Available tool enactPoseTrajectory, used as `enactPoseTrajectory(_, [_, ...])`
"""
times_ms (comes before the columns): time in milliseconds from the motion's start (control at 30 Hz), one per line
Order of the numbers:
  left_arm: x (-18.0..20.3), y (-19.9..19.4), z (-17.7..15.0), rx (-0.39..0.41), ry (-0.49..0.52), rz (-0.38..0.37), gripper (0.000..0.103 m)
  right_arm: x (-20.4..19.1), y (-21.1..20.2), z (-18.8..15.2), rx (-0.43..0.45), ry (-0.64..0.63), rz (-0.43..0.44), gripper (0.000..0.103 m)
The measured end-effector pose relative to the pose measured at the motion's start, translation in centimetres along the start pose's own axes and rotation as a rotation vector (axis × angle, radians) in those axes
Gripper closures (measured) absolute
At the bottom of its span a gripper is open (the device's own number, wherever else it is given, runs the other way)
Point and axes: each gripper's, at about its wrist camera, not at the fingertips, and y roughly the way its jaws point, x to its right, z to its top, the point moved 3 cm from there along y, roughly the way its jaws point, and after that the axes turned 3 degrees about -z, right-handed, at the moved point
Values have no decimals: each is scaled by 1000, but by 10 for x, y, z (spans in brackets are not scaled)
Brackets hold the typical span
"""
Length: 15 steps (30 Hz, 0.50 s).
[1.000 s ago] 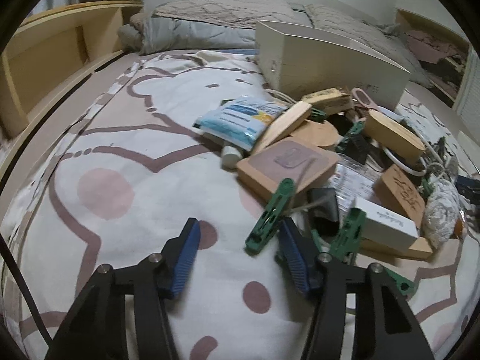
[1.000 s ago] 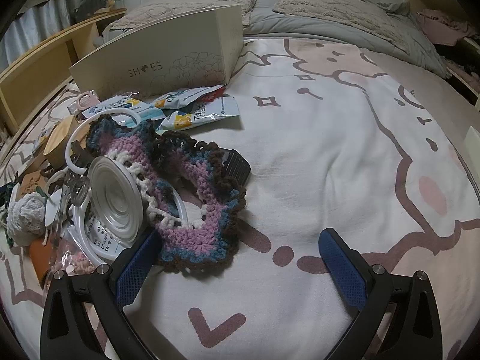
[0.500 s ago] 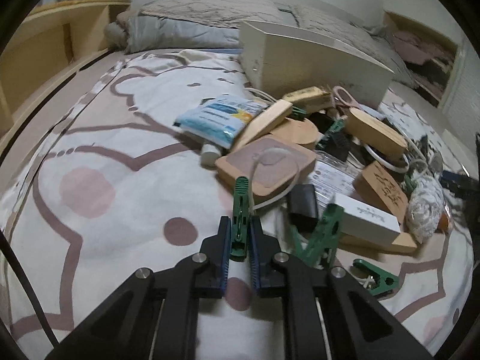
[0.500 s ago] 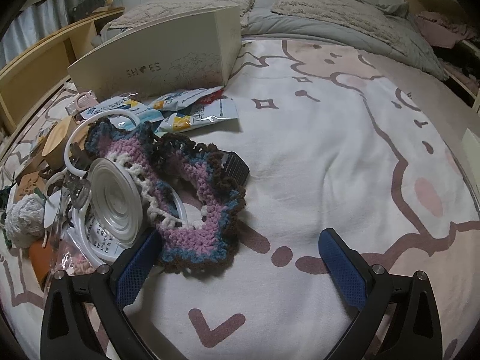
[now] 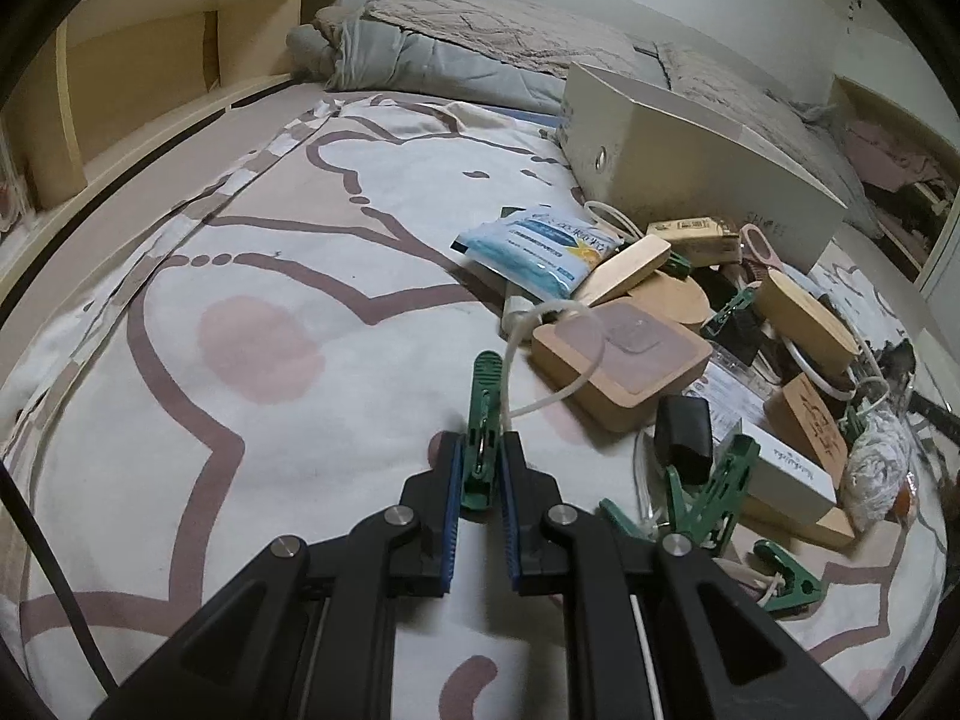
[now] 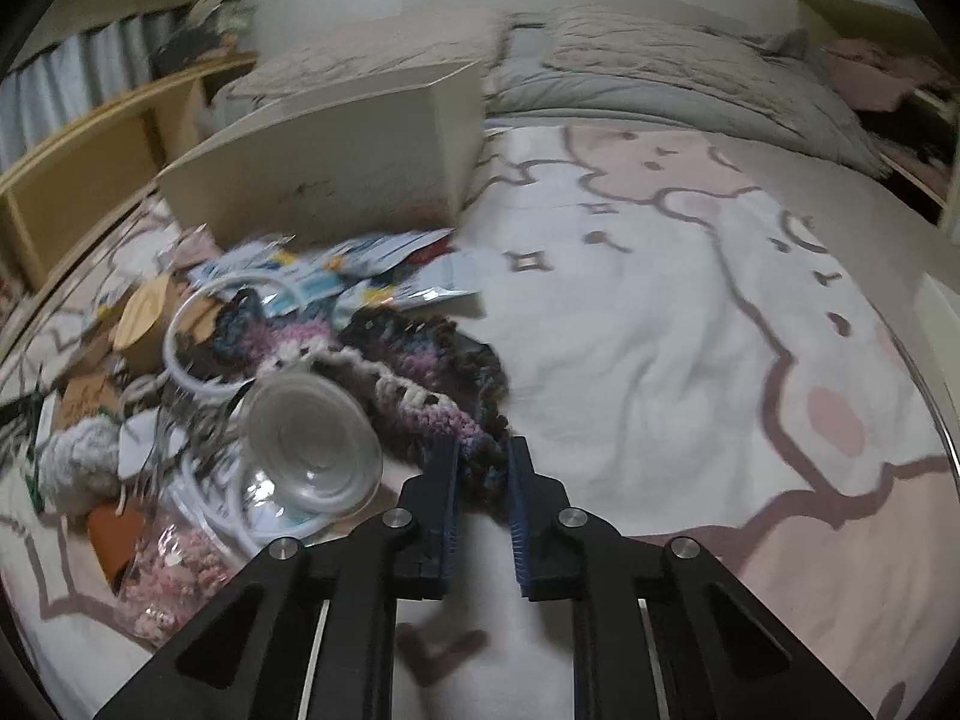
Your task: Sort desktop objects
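My left gripper (image 5: 480, 456) is shut on a green clothespin (image 5: 483, 414), which stands up between the blue pads above the bedsheet. A thin white cord (image 5: 540, 360) loops just past it. To its right lies a pile: a wooden block (image 5: 624, 360), a blue packet (image 5: 540, 246), more green clothespins (image 5: 714, 492) and a cream shoe box (image 5: 690, 174). My right gripper (image 6: 483, 456) is shut on the near edge of a pink, blue and brown crocheted piece (image 6: 420, 378). A clear round lid (image 6: 309, 444) lies on that piece, left of the gripper.
Wooden shelving (image 5: 138, 90) runs along the left of the bed. Pillows and a grey quilt (image 6: 660, 84) lie at the head. The shoe box (image 6: 336, 174) stands behind the clutter, with packets (image 6: 372, 276), a white ring (image 6: 204, 336) and a yarn ball (image 6: 78, 462) around. Bare printed sheet (image 6: 690, 330) spreads to the right.
The left gripper shut on the green clothespin and carried it slightly left of the pile. The right gripper closed from wide open onto the crocheted piece, which bunched up; the clear lid tipped.
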Motion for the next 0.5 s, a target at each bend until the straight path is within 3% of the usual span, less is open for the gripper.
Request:
enactPoseTrajectory(300, [-1, 2, -1, -6, 8, 10, 90, 52, -12, 4, 37, 157, -169, 90])
enactPoseTrajectory(500, [0, 2, -1, -6, 9, 11, 90, 89, -21, -4, 25, 243, -327, 91])
